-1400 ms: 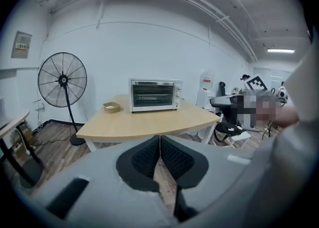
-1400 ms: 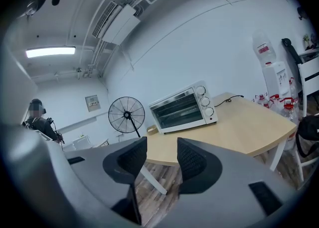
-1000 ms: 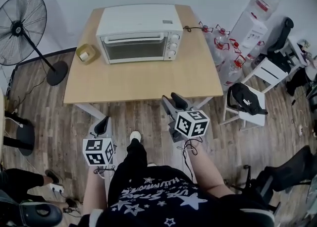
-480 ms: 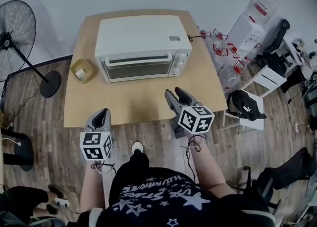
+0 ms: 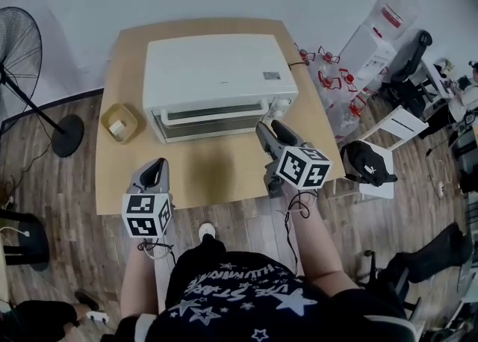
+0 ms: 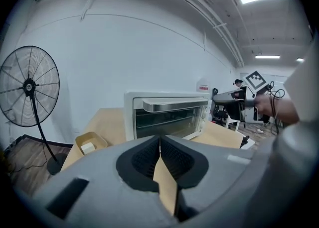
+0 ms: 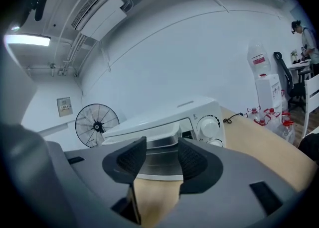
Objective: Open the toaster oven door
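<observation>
Stand fan [image 5: 21,42] cut off at left edge, tan tray [image 5: 119,123] contents unclear, left gripper [image 5: 154,172] jaws pressed together, empty, toaster oven [image 5: 216,72] mid-table [image 5: 216,172], door closed, right gripper [image 5: 269,130] jaws apart, empty, near door handle [image 5: 213,114], knobs partly hidden.

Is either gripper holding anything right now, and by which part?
Nothing is held. The left gripper is shut on nothing; the right gripper is open, the toaster oven door handle ahead, ungripped.

Bright even ceiling light, sharp focus, fisheye-bent dark edges.
</observation>
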Demonstrator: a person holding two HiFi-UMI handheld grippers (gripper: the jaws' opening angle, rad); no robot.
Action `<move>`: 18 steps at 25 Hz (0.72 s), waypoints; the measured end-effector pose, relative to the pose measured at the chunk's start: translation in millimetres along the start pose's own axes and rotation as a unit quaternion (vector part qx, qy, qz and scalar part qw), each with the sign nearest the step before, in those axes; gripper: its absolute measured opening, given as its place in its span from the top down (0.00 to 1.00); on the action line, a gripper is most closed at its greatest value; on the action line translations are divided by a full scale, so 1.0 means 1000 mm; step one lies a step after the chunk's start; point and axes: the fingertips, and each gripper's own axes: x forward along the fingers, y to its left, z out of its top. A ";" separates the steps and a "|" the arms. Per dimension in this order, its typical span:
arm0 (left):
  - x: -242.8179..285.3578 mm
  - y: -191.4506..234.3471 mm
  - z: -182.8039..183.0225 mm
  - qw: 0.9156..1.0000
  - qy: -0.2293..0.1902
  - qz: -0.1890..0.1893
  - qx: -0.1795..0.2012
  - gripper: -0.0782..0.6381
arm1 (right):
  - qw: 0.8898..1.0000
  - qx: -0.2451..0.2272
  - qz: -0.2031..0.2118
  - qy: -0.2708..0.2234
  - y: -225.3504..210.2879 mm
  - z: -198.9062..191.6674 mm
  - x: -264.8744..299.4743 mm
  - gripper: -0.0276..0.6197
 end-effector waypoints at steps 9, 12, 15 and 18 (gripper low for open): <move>0.032 0.018 0.008 1.000 0.010 -0.019 -0.009 0.86 | 0.999 0.020 -0.032 0.002 -0.017 0.030 0.039 0.67; 0.042 0.018 0.006 0.999 0.014 -0.029 -0.011 0.86 | 0.999 0.019 -0.044 0.015 -0.023 0.029 0.048 0.67; 0.051 0.020 0.005 0.999 0.018 -0.037 -0.011 0.86 | 0.998 0.017 -0.053 0.029 -0.027 0.026 0.055 0.69; 0.056 0.021 0.003 0.999 0.022 -0.044 -0.014 0.86 | 0.997 0.011 -0.061 0.040 -0.027 0.026 0.058 0.71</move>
